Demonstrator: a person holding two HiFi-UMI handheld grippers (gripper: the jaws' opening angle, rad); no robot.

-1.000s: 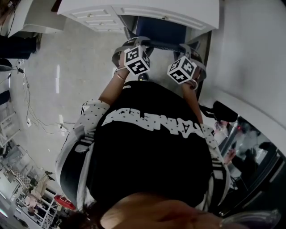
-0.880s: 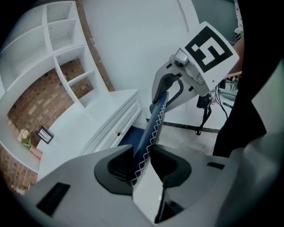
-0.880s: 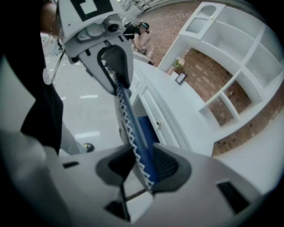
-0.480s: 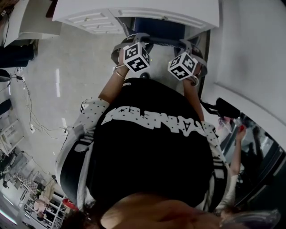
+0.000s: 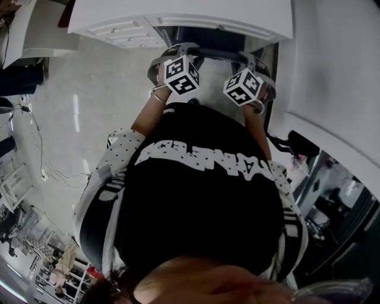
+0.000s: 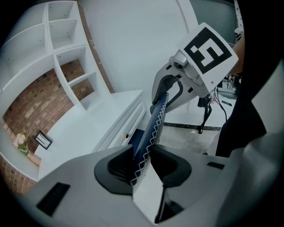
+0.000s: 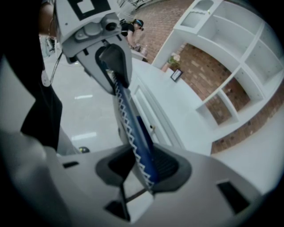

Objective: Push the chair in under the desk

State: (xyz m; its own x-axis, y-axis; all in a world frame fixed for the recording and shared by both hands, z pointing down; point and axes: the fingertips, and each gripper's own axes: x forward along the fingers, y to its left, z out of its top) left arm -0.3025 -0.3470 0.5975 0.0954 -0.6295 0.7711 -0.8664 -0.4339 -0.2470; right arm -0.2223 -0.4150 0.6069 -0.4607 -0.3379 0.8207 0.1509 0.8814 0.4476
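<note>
The chair has a dark blue back with white zigzag stitching along its top edge. In the head view the chair back stands right at the white desk's front edge, with only a strip of blue seat showing beneath it. My left gripper is shut on the top edge of the back, near its left end. At the right end, my right gripper is shut on the same edge. Each gripper shows in the other's view, clamped on the back.
White drawers sit under the desk to the left of the chair. Above the desk top, white shelves are set against a brick wall, with a small frame and flowers below them. Cables trail over the floor at left. A white wall flanks the right.
The chair has slid a little further under the desk, so less of the blue seat shows. Both grippers moved forward with it and kept their hold.
</note>
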